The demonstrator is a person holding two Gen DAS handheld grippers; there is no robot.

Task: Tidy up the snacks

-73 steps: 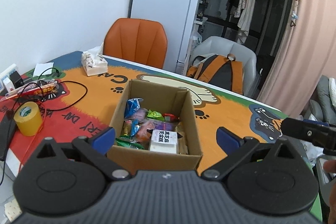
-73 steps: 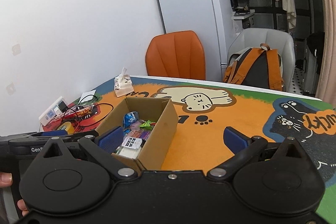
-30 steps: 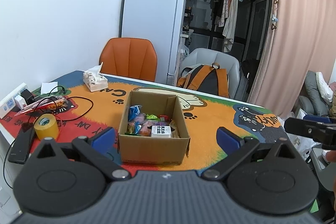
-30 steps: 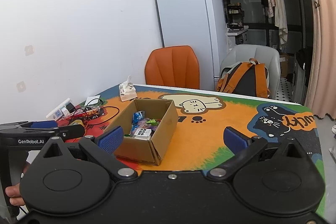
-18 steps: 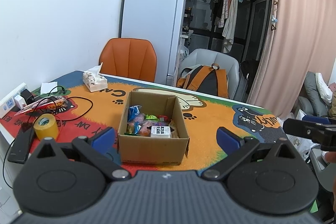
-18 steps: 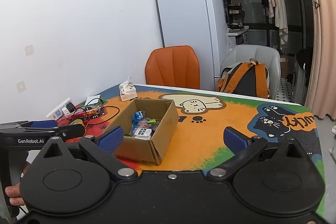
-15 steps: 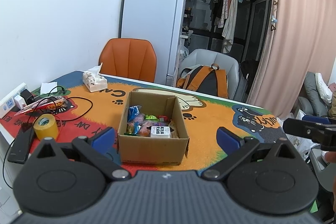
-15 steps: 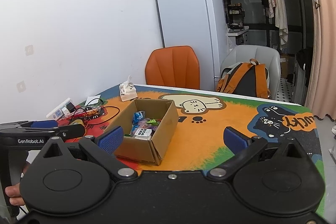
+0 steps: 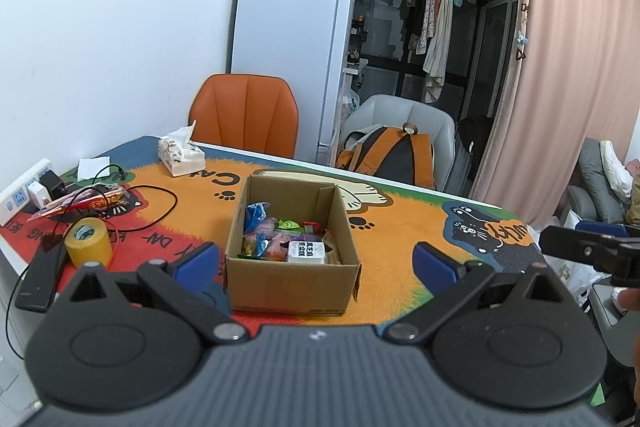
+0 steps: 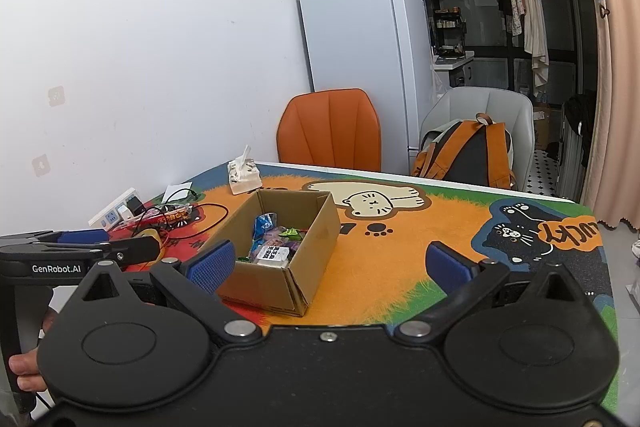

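Across the table (image 9: pixel 400 227), with its cat-print cover: cardboard box (image 9: pixel 294 281) at centre, wrapped snacks (image 9: pixel 280 241) piled inside; sorting seemingly at or near its close, any next move a reach back down; left gripper (image 9: pixel 316 263) and right gripper (image 10: pixel 330 263) drawn back above the near edge, fingers (image 9: pixel 196 261) spread wide, empty.

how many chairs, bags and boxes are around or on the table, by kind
Orange padded chair plus grey shell chair: 2
Orange-and-black backpack: 1
Open brown cardboard box of snacks plus white tissue box: 2
Total: 5
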